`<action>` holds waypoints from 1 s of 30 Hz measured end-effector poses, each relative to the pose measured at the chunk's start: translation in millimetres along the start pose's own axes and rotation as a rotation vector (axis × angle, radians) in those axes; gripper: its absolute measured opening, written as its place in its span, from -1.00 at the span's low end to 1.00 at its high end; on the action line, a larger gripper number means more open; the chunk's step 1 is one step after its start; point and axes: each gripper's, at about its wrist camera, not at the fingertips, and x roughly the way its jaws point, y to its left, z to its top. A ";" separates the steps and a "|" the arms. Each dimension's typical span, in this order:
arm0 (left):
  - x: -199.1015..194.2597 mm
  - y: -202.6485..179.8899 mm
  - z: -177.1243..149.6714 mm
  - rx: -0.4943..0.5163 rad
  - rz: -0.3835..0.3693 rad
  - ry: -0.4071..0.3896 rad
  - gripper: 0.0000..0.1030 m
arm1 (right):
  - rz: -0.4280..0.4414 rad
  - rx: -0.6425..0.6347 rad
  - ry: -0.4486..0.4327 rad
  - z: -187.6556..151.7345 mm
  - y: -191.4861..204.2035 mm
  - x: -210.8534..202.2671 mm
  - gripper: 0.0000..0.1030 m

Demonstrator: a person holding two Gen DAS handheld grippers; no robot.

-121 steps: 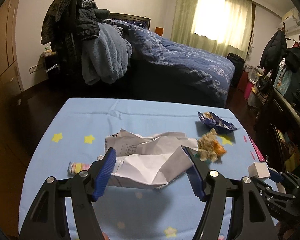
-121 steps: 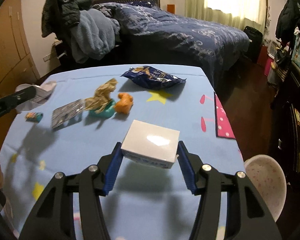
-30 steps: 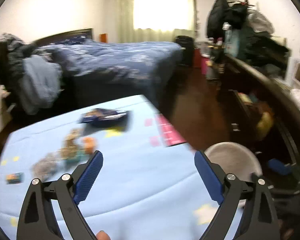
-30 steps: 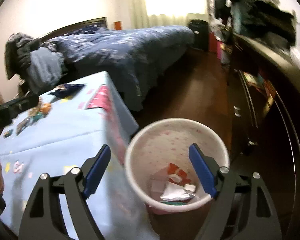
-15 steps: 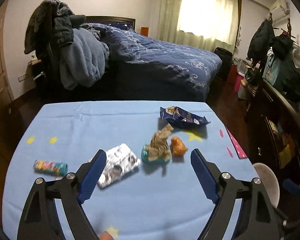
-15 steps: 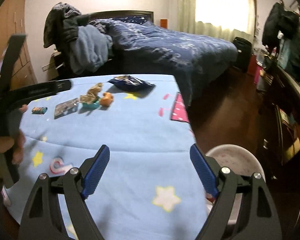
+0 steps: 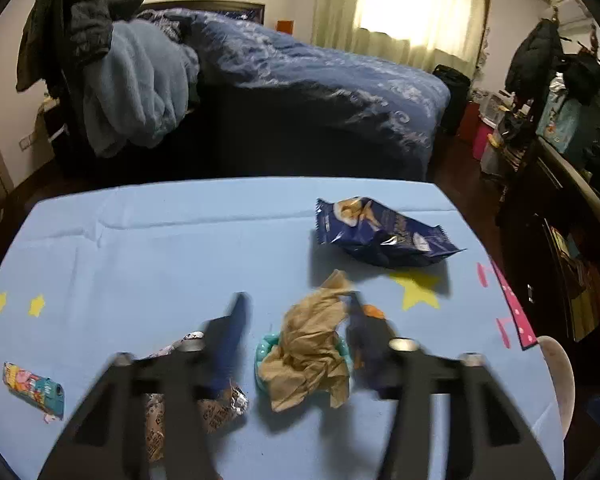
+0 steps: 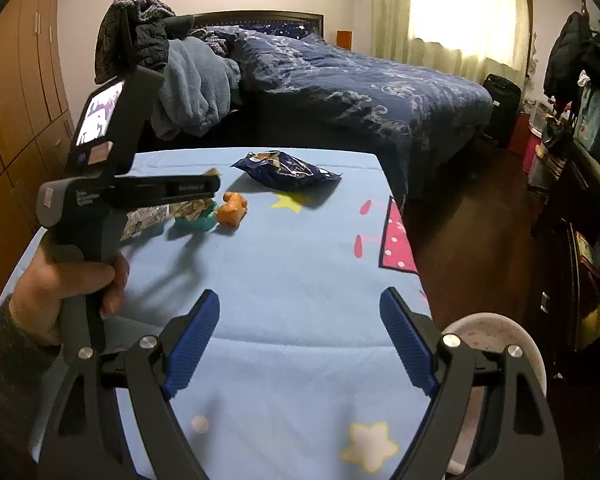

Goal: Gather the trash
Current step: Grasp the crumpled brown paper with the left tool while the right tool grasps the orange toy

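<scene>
My left gripper (image 7: 296, 308) is open, its blurred jaws on either side of a crumpled brown paper (image 7: 310, 354) lying on a teal cup (image 7: 262, 354). An orange scrap (image 7: 372, 311) sits by the right jaw, a silver wrapper (image 7: 216, 400) under the left jaw. A dark blue snack bag (image 7: 380, 232) lies further back, a small colourful wrapper (image 7: 34, 388) at the left. My right gripper (image 8: 300, 336) is open and empty above the table's near right part. In its view I see the left gripper (image 8: 214, 184), the orange scrap (image 8: 231, 210) and the snack bag (image 8: 286, 170).
The table wears a light blue cloth (image 7: 160, 248) with stars. A white trash bin (image 8: 496, 338) stands on the floor at the table's right front corner; its rim also shows in the left wrist view (image 7: 560, 376). A bed (image 7: 320, 92) lies behind, a dark dresser (image 8: 580, 208) to the right.
Both grippers dropped their trash in the bin and swung back to the table. In the last half second my left gripper moved forward and down around the brown paper, jaws narrowing.
</scene>
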 end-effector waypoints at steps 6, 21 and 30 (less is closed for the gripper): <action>-0.7 7.5 -2.0 0.013 0.013 -0.002 -0.63 | 0.027 -0.004 0.011 14.4 4.6 16.7 0.62; -44.8 72.2 -4.2 -0.083 0.076 -0.068 -0.63 | 0.040 -0.012 0.087 60.6 37.0 103.3 0.46; -51.1 84.8 -7.2 -0.114 0.072 -0.076 -0.63 | 0.022 -0.017 0.122 72.3 51.0 134.6 0.33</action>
